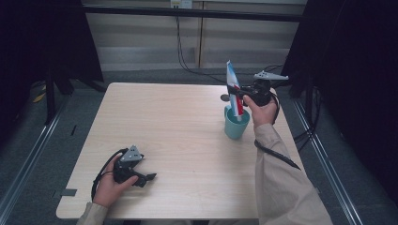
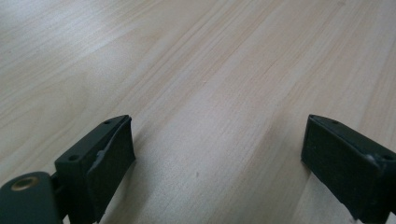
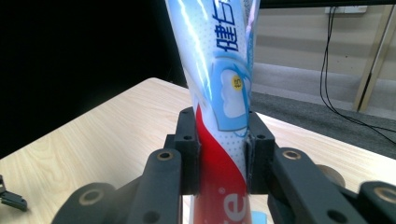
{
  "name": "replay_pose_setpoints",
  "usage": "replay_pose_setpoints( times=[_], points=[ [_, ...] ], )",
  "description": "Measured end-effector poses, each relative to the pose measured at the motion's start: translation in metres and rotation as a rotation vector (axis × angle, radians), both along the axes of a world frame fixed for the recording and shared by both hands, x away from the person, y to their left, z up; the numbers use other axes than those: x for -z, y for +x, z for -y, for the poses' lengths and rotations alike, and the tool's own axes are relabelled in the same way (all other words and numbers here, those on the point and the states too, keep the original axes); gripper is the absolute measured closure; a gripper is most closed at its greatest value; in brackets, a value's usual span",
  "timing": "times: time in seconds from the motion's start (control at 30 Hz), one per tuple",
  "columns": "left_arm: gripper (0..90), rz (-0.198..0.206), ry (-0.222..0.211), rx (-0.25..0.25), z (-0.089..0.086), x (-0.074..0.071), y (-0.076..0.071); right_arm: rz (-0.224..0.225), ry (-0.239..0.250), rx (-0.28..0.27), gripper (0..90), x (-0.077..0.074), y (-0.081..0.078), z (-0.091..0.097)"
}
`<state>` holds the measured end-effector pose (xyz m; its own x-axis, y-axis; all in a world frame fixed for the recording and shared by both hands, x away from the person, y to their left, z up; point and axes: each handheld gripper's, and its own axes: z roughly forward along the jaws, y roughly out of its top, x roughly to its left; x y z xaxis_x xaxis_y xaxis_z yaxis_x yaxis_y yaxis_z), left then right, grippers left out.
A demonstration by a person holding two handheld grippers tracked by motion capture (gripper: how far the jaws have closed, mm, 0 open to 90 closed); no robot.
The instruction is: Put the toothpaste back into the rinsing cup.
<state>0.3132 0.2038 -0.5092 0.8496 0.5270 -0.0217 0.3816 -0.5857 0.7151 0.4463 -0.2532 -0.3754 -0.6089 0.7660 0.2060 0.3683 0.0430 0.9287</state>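
The right hand-held gripper (image 1: 237, 95) pinches an upright toothpaste tube (image 1: 233, 89), its lower end inside the teal cup (image 1: 236, 125) at the table's (image 1: 178, 140) far right. The left hand-held gripper (image 1: 146, 178), jaws spread, rests near left.

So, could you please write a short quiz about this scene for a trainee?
1. True or false: the right gripper is shut on the toothpaste tube.
2. Where is the lower end of the tube?
A. inside the teal cup
B. flat on the table
C. in the left gripper
3. How do the jaws of the left gripper stand, and what is under them?

Key:
1. True.
2. A.
3. Wide open, empty, over bare table.
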Motion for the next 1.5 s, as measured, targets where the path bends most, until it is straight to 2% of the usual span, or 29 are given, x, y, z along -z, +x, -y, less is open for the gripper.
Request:
replay_pose_setpoints(
  times=[0.53,0.73,1.5],
  points=[
    [8.9,0.002,-0.001,-0.001,0.000,0.000,0.000,0.000,0.000,0.042,72.4,0.014,0.004,0.008],
    [8.9,0.002,-0.001,-0.001,0.000,0.000,0.000,-0.011,0.007,0.042,72.4,0.021,0.003,0.009],
    [8.9,-0.002,-0.005,-0.003,0.000,0.000,0.000,-0.005,-0.018,0.063,71.9,0.031,0.000,0.011]
  ],
)
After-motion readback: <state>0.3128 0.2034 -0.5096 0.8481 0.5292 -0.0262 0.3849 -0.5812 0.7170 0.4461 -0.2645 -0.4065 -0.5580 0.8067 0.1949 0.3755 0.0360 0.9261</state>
